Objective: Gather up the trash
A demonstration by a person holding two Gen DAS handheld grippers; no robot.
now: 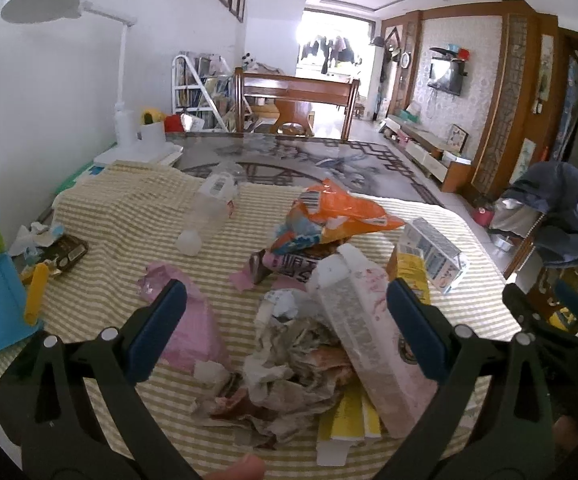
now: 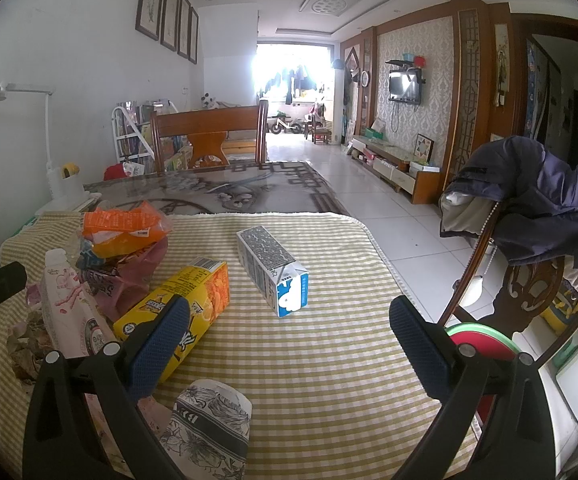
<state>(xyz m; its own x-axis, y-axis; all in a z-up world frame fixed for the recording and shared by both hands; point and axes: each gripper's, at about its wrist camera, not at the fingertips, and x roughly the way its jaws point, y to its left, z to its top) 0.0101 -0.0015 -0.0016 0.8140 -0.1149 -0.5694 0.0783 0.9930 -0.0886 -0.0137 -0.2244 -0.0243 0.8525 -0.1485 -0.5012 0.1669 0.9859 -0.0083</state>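
Yellow-checked cloth point(image 2: 329, 360) covers the table, with trash heaped on its left part: crumpled paper point(image 1: 289, 364), a pink carton point(image 1: 369, 344) and an orange bag point(image 1: 337, 212). Left gripper point(image 1: 287, 302) hangs open above the heap; right gripper point(image 2: 289, 320) gapes empty near a blue-and-white carton point(image 2: 273, 268).

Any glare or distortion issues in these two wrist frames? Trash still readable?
Left wrist: balcony doorway blown out, heavy fisheye vignette, yet the orange snack bag and crumpled paper stay legible. Right wrist: the same window clips to white, straight edges bow near the rim, but the milk carton and yellow box are sharp.
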